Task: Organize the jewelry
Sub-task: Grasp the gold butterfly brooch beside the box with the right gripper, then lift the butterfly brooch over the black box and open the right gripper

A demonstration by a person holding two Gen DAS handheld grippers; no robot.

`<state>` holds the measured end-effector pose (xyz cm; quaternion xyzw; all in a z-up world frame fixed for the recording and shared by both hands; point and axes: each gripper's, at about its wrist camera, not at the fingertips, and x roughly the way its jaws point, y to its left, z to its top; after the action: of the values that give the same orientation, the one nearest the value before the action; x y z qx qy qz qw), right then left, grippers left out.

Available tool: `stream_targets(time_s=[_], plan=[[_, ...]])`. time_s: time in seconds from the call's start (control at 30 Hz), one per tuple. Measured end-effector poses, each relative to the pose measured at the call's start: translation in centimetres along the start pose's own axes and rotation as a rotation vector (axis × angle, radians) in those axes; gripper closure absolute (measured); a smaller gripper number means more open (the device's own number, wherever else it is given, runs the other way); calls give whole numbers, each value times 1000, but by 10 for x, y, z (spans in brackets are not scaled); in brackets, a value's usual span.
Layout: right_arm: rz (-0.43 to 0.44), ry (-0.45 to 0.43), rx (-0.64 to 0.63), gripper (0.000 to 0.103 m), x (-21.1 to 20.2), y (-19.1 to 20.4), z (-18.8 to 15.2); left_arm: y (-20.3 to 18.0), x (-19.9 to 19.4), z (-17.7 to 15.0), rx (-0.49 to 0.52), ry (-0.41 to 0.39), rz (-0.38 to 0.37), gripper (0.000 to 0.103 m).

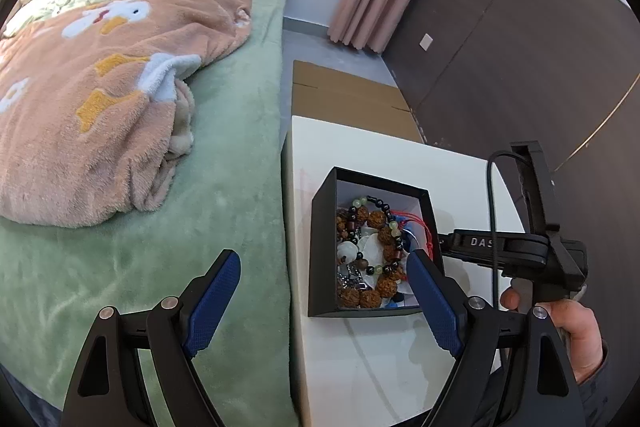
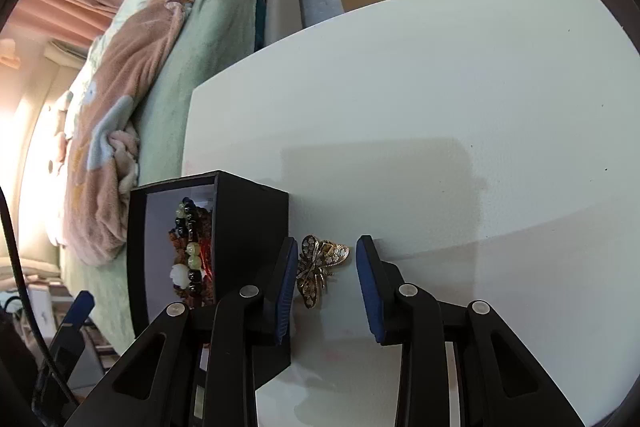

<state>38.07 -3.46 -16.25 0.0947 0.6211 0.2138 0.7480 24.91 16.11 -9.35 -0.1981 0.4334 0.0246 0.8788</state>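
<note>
Our right hand-held gripper (image 2: 326, 263) straddles the brooch (image 2: 318, 267), open; closing, its left pad could catch the box (image 2: 248, 223) just beside it. Left hand-held gripper (image 1: 324, 291) hangs open.

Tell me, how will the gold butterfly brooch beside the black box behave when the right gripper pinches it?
The brooch looks like rigid metal, so it should probably not bend. It lies flat and thin on the smooth white table, so it may slide or flip. The right gripper straddles it; the set stones look delicate.
</note>
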Motion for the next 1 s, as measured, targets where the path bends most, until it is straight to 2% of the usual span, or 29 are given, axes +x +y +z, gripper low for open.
stream_targets(time_s=[0.03, 0.3, 0.53, 0.83, 1.0], plan=[[-4, 3, -4, 84, 1, 1, 0, 0, -1, 0, 0, -1, -1, 18], [45, -24, 36, 86, -10, -11, -8, 2, -8, 0, -8, -14, -1, 18], [106, -90, 44, 86, -48, -16, -10, -1, -11, 3, -5, -39, -11, 18], [201, -188, -46, 86, -105, 20, -9, -5, -18, 5, 18, -56, -3, 17], [281, -220, -167, 85, -121, 56, -13, -2, -26, 7, 22, -77, 7, 17]])
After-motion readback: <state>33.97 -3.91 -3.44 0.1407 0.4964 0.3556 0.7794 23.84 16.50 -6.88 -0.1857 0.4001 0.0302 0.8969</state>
